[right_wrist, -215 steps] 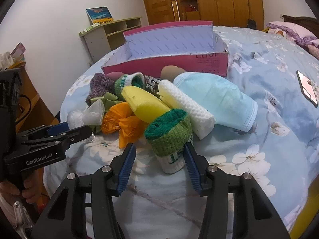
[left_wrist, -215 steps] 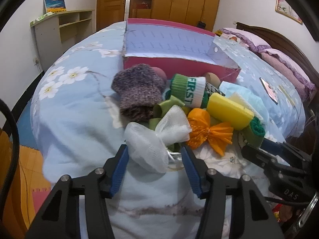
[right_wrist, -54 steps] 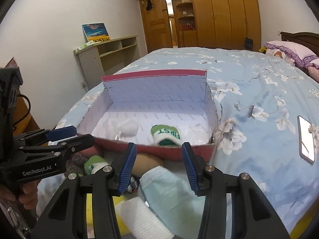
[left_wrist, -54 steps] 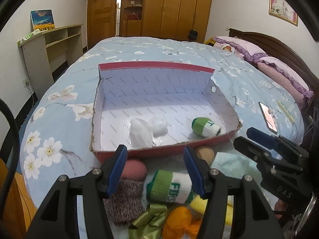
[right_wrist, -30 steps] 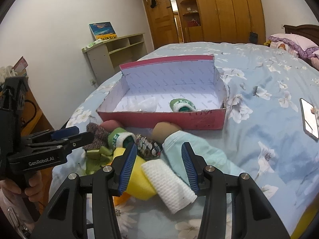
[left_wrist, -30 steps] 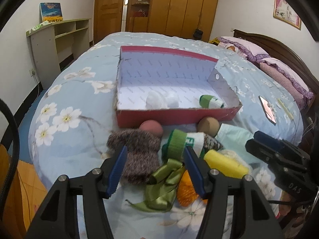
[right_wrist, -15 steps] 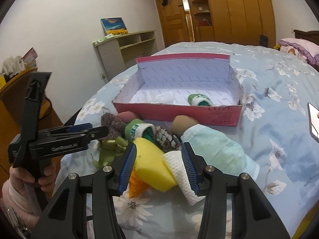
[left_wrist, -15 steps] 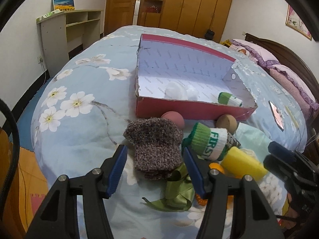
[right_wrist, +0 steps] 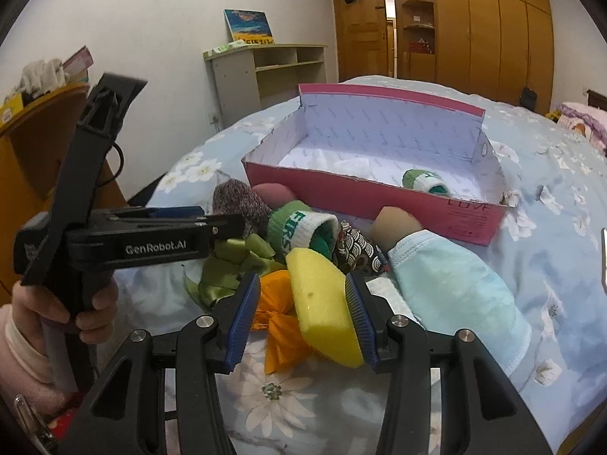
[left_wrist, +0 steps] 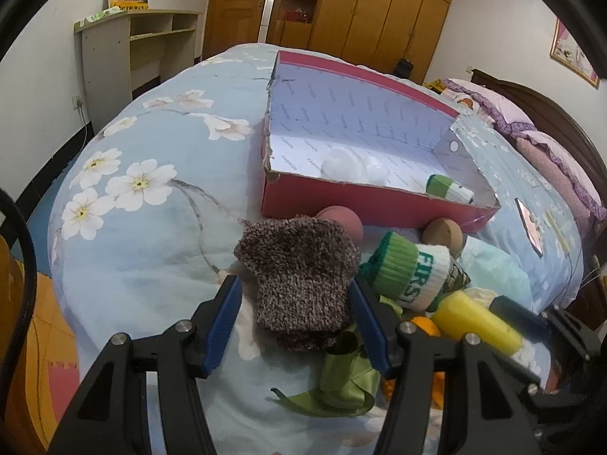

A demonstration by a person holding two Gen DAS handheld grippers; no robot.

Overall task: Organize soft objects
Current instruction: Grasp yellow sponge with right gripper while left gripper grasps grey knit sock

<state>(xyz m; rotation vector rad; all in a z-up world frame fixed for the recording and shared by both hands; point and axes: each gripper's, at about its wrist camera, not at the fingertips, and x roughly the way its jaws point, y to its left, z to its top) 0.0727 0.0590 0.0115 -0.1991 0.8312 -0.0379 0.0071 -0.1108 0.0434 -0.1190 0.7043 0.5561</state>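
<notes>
**A:** Looking at a heap of soft stuff on a floral bed point(left_wrist: 151, 265), right in front of a pink box point(left_wrist: 371, 206). Nearest the left gripper point(left_wrist: 294, 284): a fuzzy brown-grey knit sock point(left_wrist: 299, 261), folded flat and lying between the jaws. Not pinched though. Clear gap at the left pad, right pad just beside the knit. So jaws roughly half wide, holding nothing.

**B:** Same deal with the right gripper point(right_wrist: 301, 284)?

**A:** Pretty much. Straddling a yellow sponge point(right_wrist: 322, 303), blocky and smooth, tilted on top of an orange bow point(right_wrist: 280, 326). Right pad touching or nearly so, hard to tell; left pad well clear of the foam. Calling that open, not gripping.

**B:** Anything in the box already?

**A:** Yep: a white puff point(left_wrist: 341, 159) and a rolled green sock point(left_wrist: 447, 189), both near the front wall. Outside on the bed: a green ribbon point(left_wrist: 341, 375), a striped sock point(left_wrist: 409, 269) with a green cuff, a pink ball point(left_wrist: 341, 220), a brown ball point(left_wrist: 442, 231) and a pale blue mask point(right_wrist: 455, 288).

**B:** Any readable text?

**A:** "FIRST" in green on the striped sock's white band. "GenRobot.AI" in white on the left gripper's side, seen from the right camera. "LOVE" handwritten on the box front, "FASHION" repeated all over the lining. Smaller scribbles under LOVE, too tiny to read.
</notes>
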